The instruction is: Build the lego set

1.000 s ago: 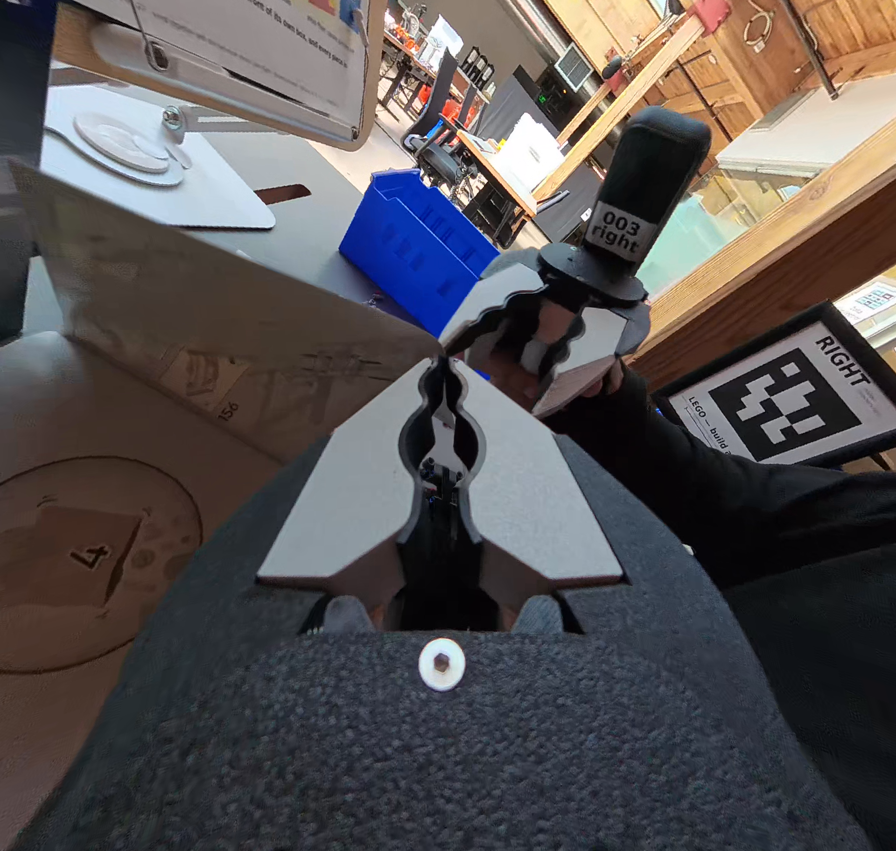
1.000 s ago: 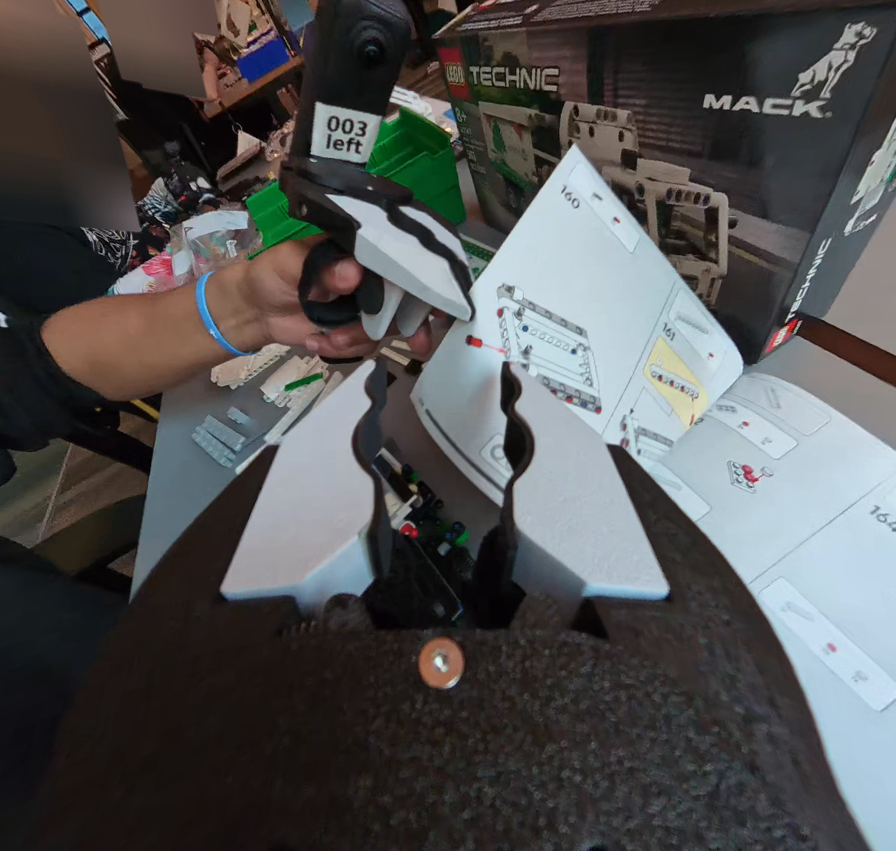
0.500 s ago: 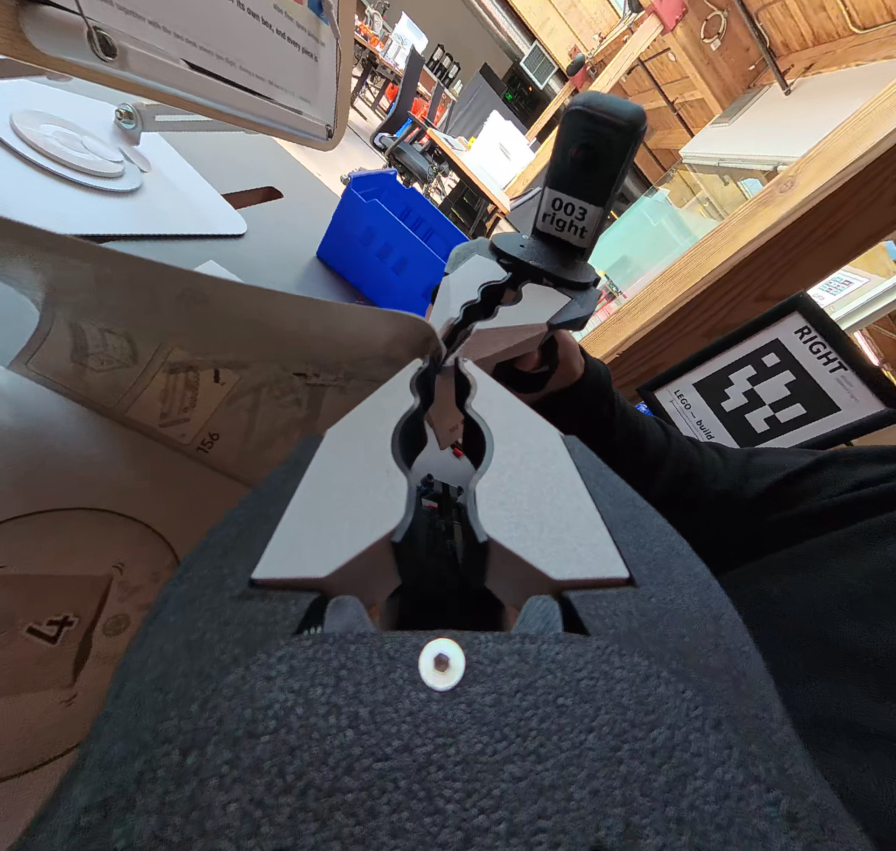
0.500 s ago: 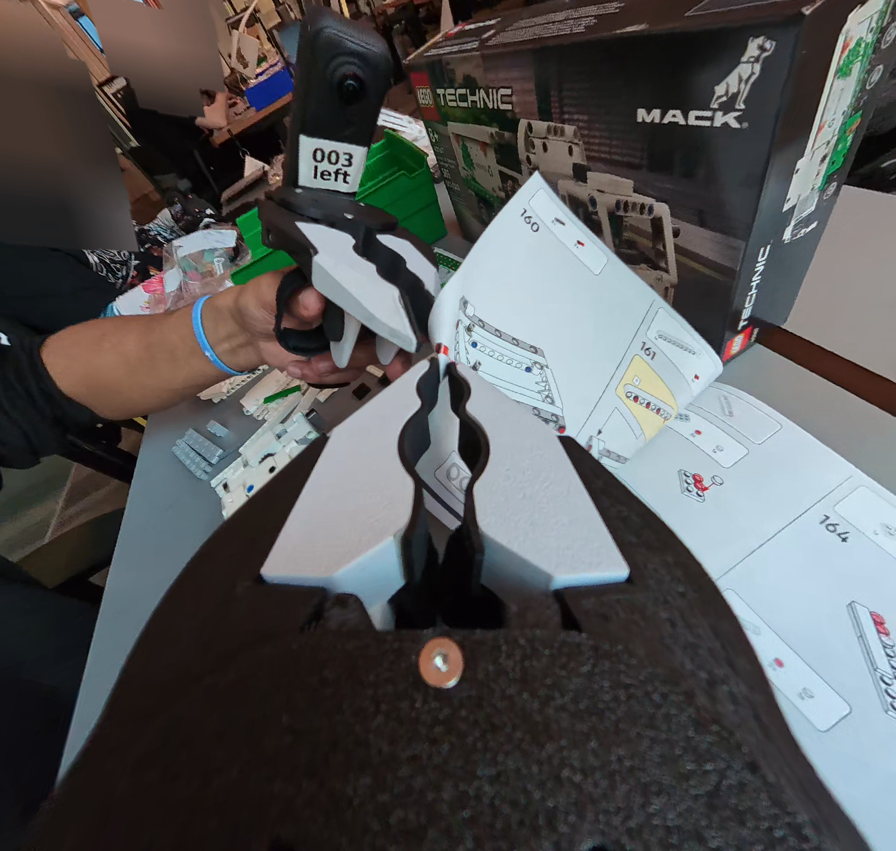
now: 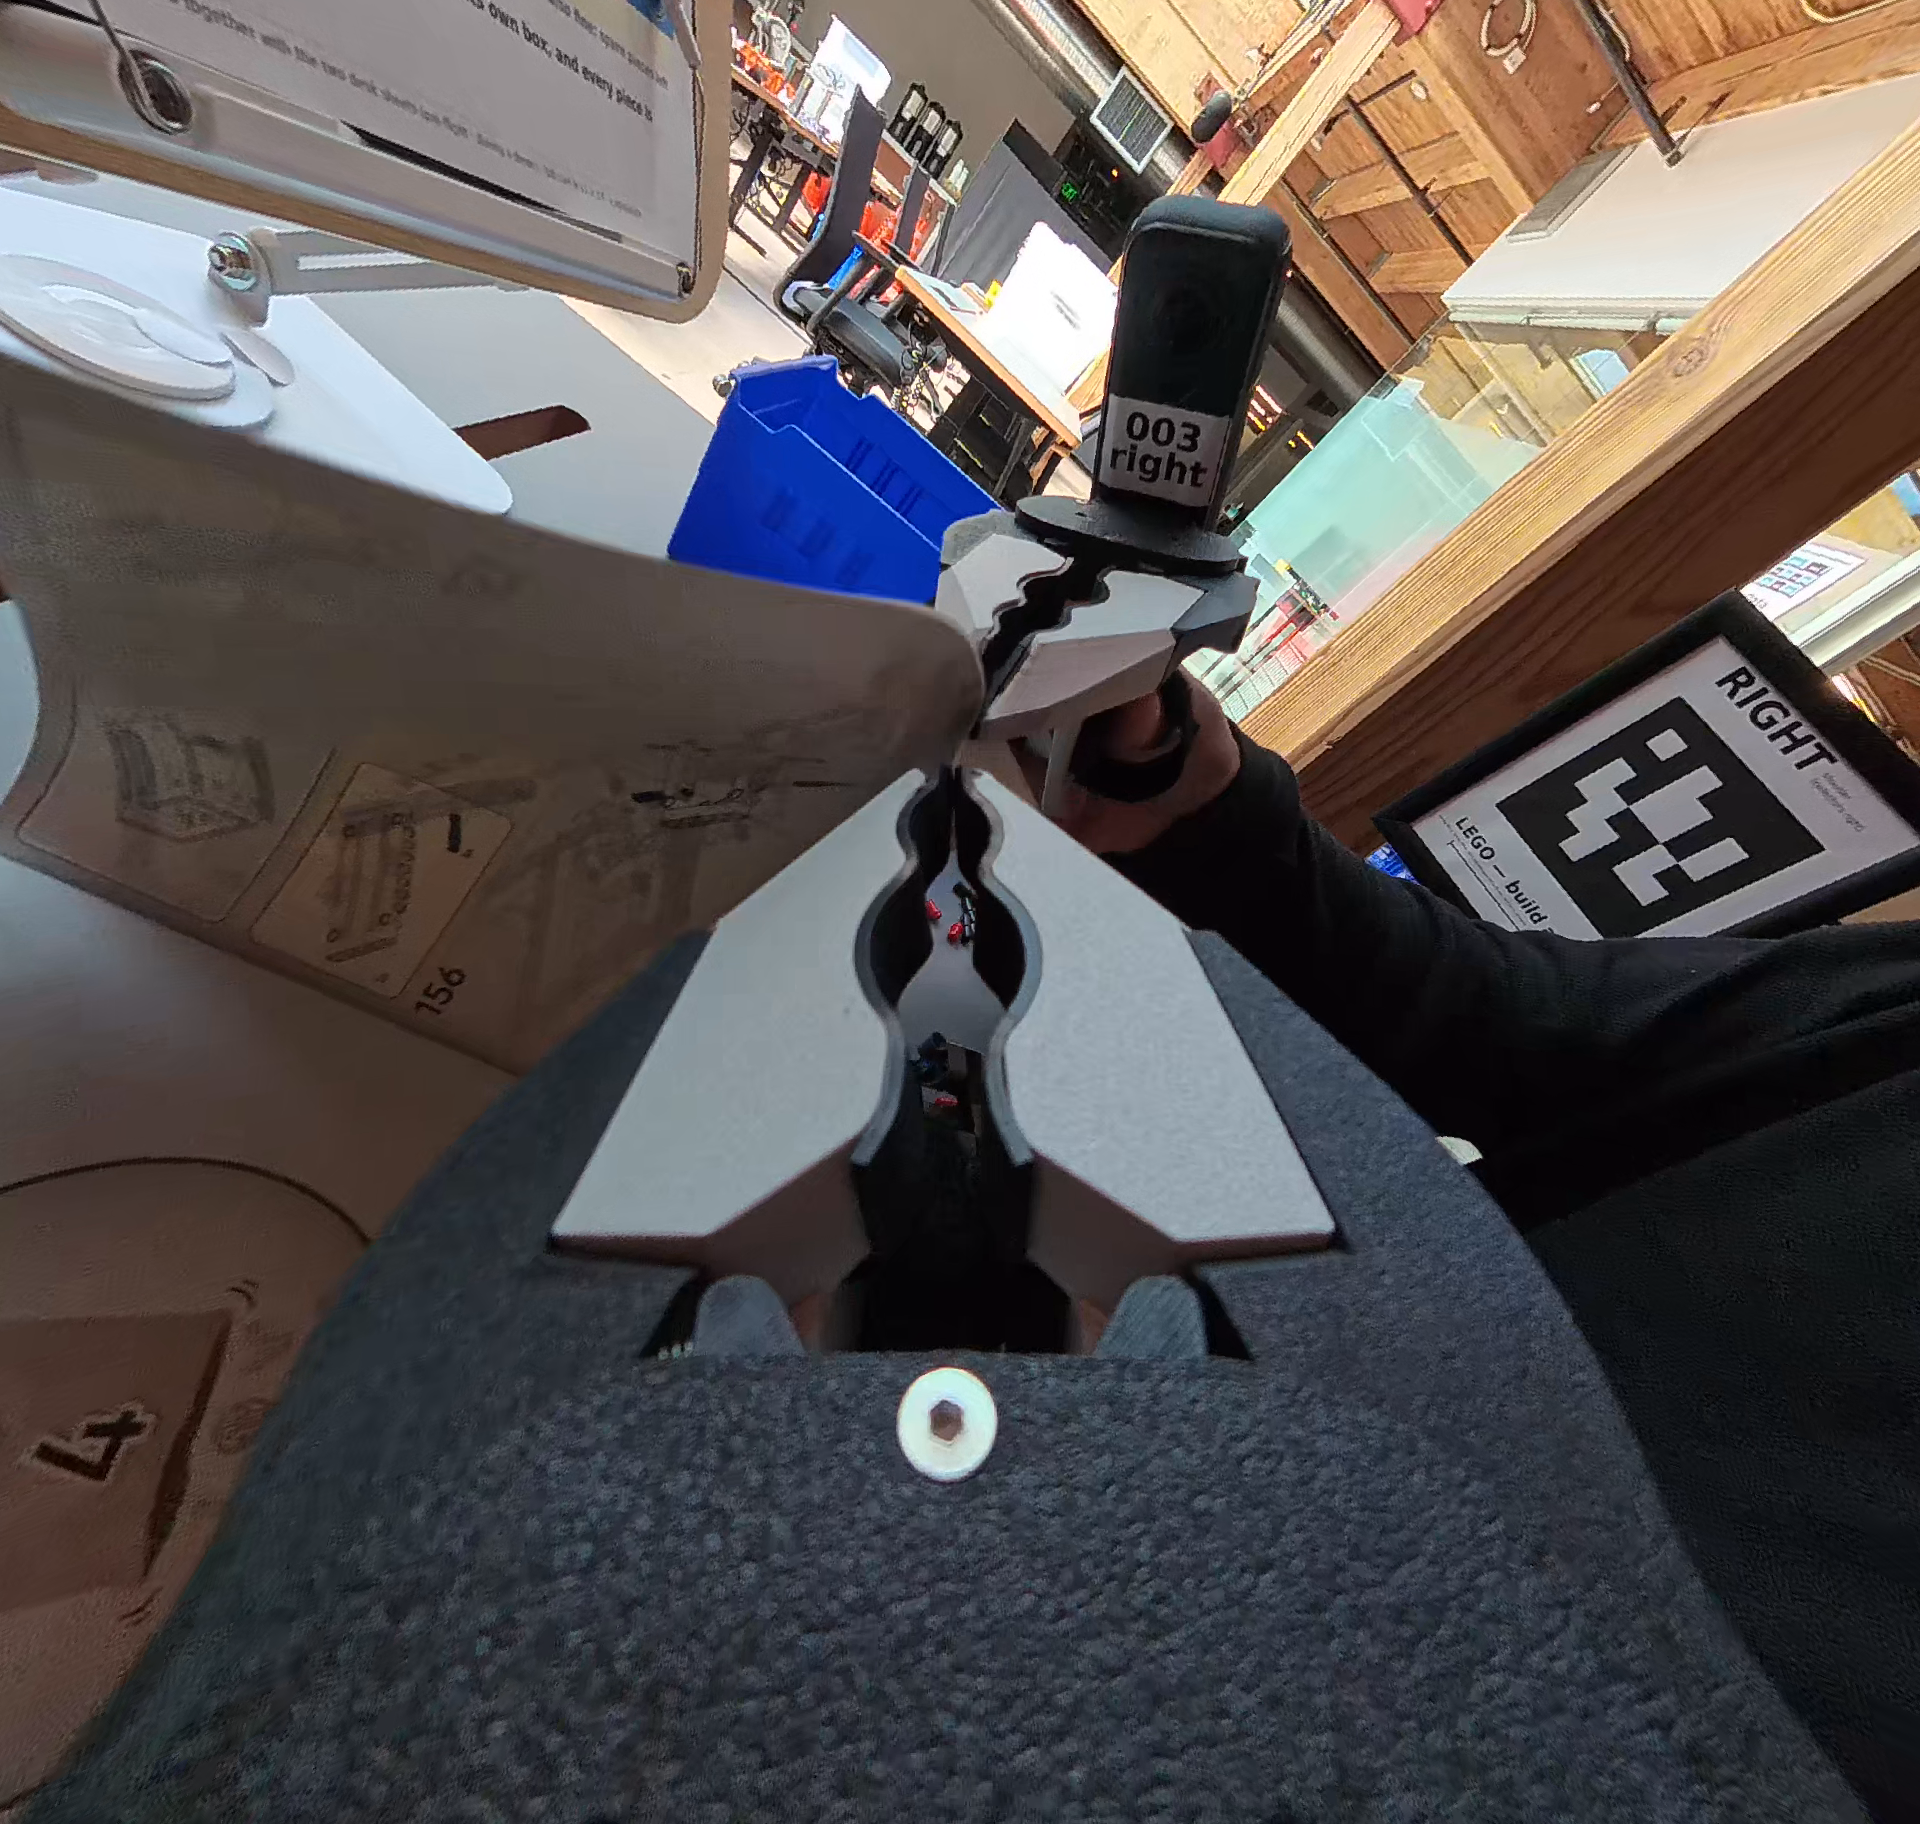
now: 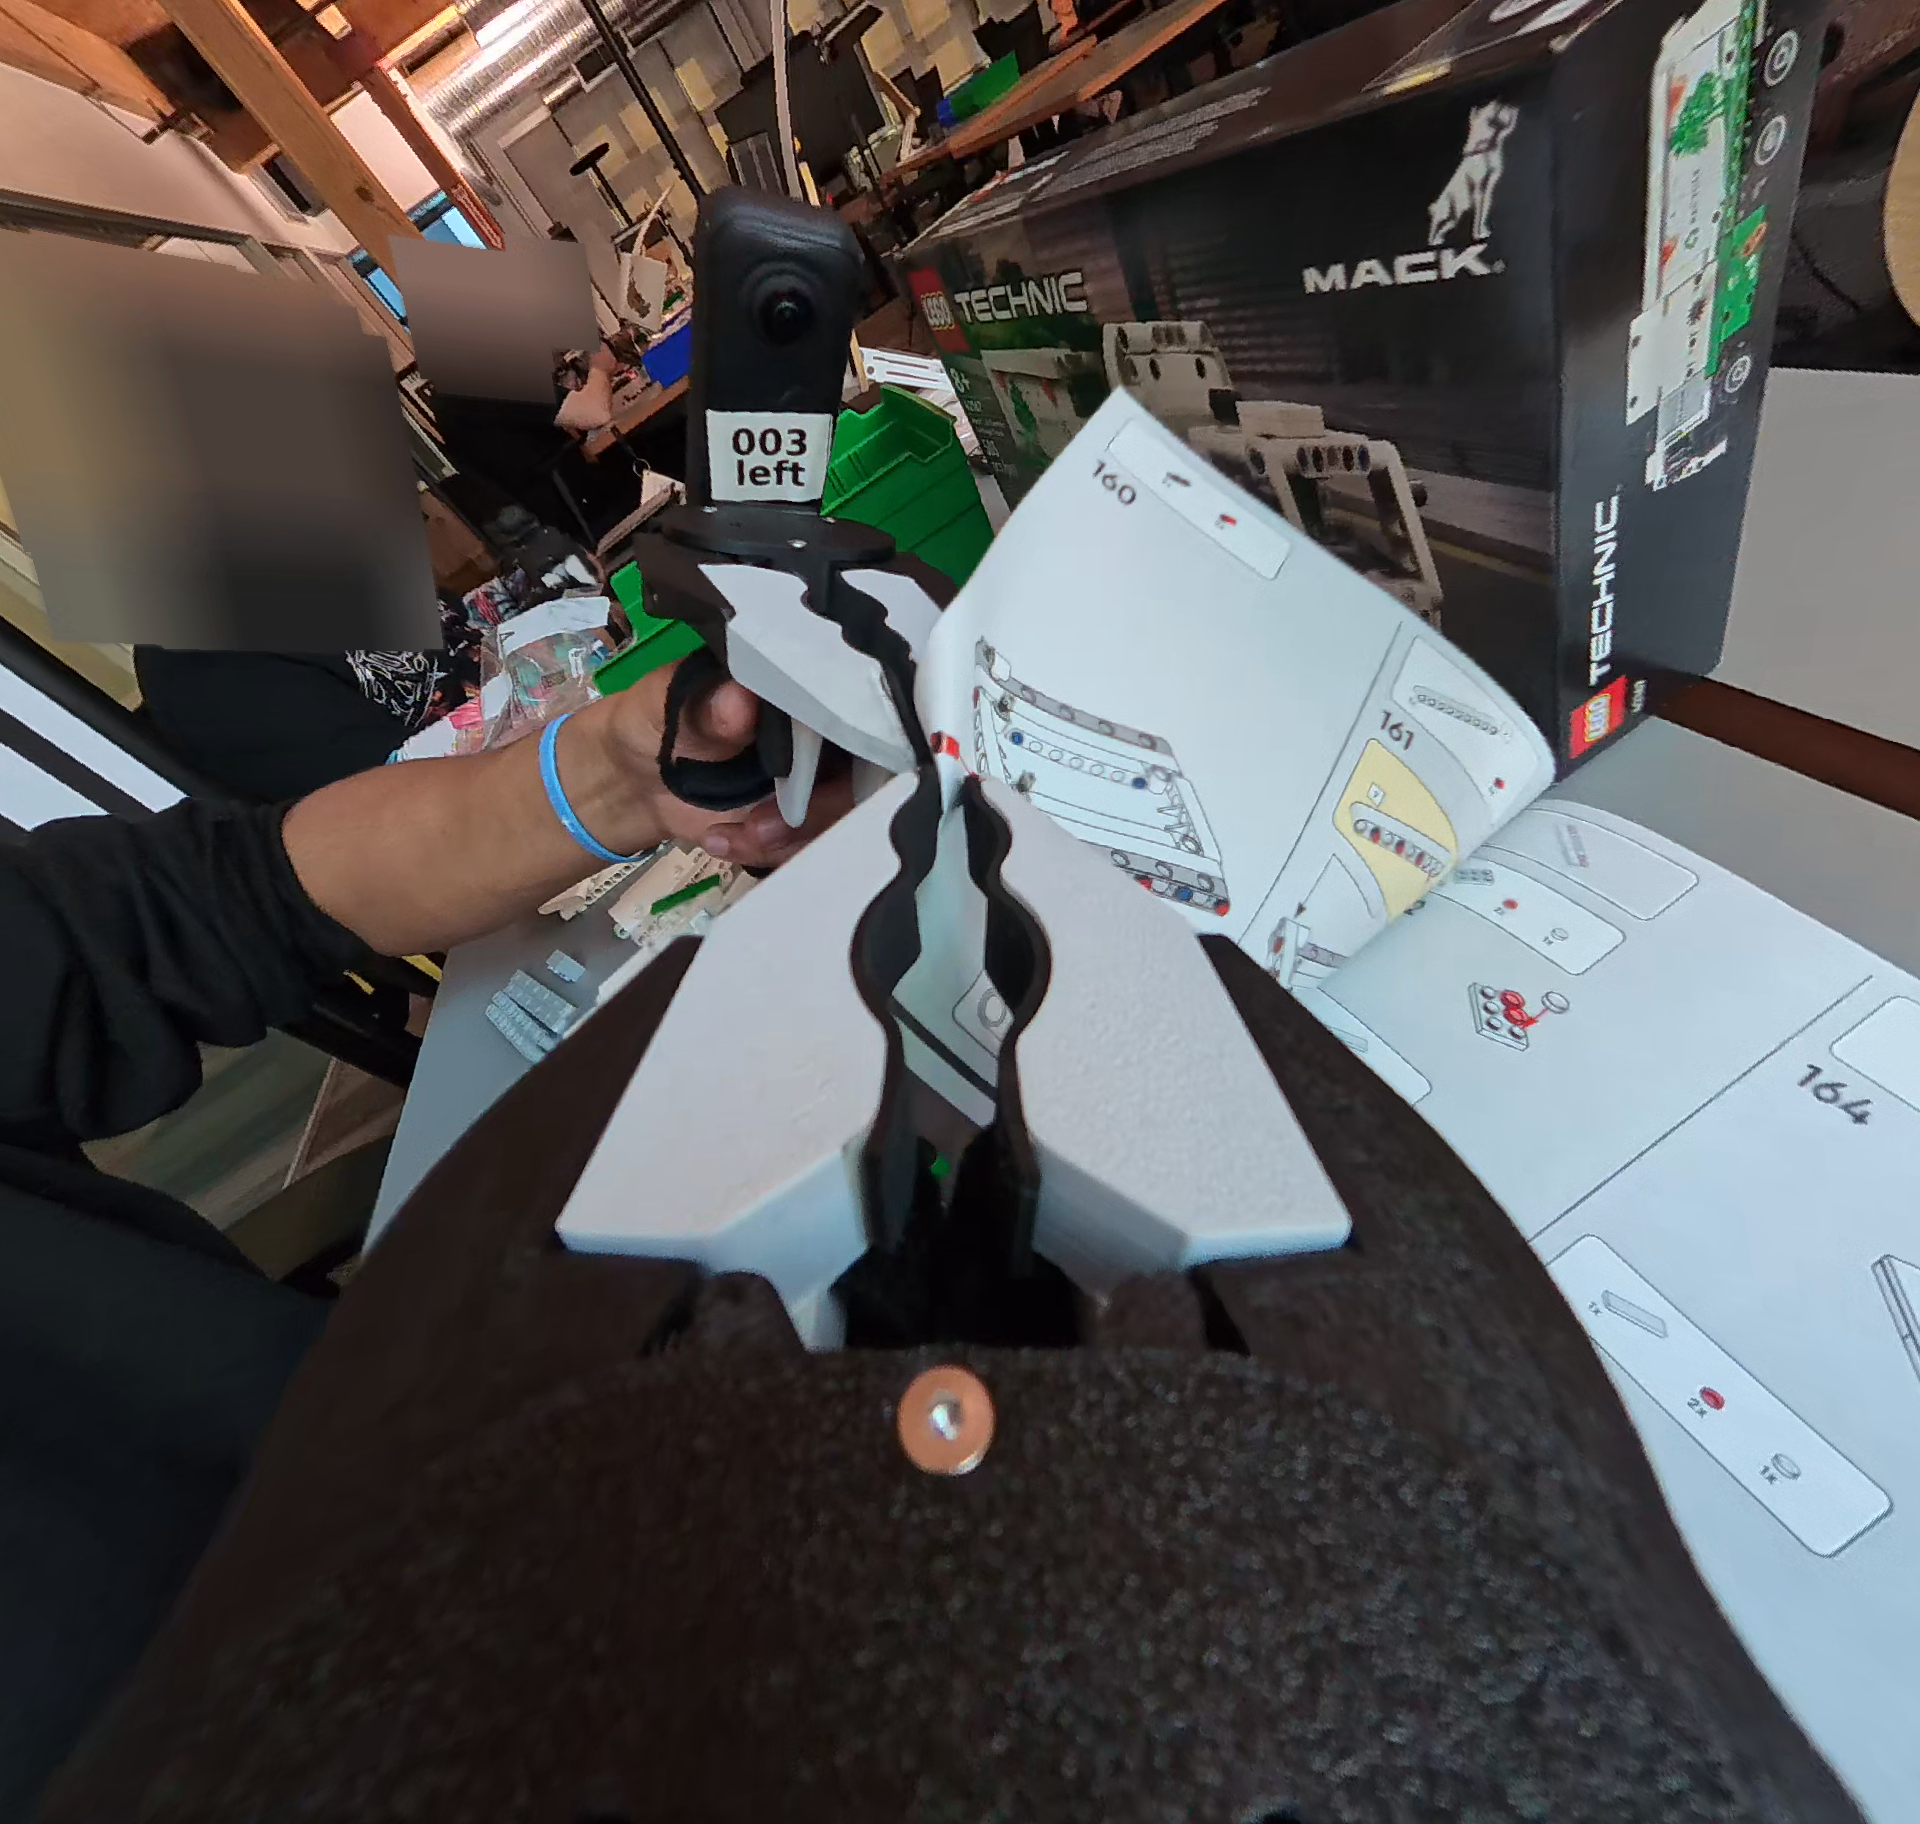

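The open instruction booklet [image 6: 1662, 1099] lies on the grey table. One page [image 6: 1195, 652] is lifted and curls upward; its underside shows in the left wrist view [image 5: 468, 652]. My left gripper [image 5: 954, 787] is shut on the page's corner. My right gripper [image 6: 940, 798] is shut on the same page edge, with white paper showing between its jaws. The two grippers meet tip to tip: the right one also shows in the left wrist view [image 5: 982, 704], and the left one in the right wrist view [image 6: 914, 746]. Small red and black lego parts [image 5: 951, 917] show below, through the left jaws' gap.
The dark lego set box [image 6: 1351, 320] stands behind the booklet. A green bin [image 6: 894, 486] and loose white and grey lego pieces [image 6: 644, 891] lie at the left. A blue bin [image 5: 821, 496], a framed marker sign [image 5: 1662, 808] and a monitor [image 5: 364, 60] stand around the table. My two grippers' fingertips are within a few centimetres of each other.
My right gripper was open a second ago; it has shut on the page edge beside the left gripper. Both grippers have risen with the page, which now curls higher.
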The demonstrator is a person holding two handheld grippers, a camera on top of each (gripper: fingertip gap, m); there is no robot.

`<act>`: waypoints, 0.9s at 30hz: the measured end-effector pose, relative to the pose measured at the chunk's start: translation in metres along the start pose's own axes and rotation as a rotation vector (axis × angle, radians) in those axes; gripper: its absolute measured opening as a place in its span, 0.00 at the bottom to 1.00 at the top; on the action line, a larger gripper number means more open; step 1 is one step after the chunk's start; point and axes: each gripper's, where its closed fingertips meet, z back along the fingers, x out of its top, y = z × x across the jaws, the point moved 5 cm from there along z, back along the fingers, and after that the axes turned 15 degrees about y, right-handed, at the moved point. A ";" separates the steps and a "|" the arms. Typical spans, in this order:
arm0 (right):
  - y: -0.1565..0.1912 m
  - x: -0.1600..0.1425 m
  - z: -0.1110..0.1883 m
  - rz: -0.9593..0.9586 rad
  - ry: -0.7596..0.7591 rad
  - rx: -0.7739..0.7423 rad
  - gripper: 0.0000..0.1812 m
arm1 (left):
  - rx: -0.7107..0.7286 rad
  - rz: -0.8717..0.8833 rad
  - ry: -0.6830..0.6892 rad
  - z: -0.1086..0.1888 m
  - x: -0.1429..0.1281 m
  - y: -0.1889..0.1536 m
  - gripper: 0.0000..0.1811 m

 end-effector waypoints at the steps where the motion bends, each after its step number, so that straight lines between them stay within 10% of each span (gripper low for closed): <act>1: -0.001 0.000 0.002 -0.009 -0.009 0.009 0.02 | 0.000 0.002 0.001 0.000 0.000 0.001 0.00; 27: -0.007 -0.009 0.002 -0.033 0.011 0.040 0.01 | 0.017 -0.012 -0.076 -0.004 0.010 0.002 0.01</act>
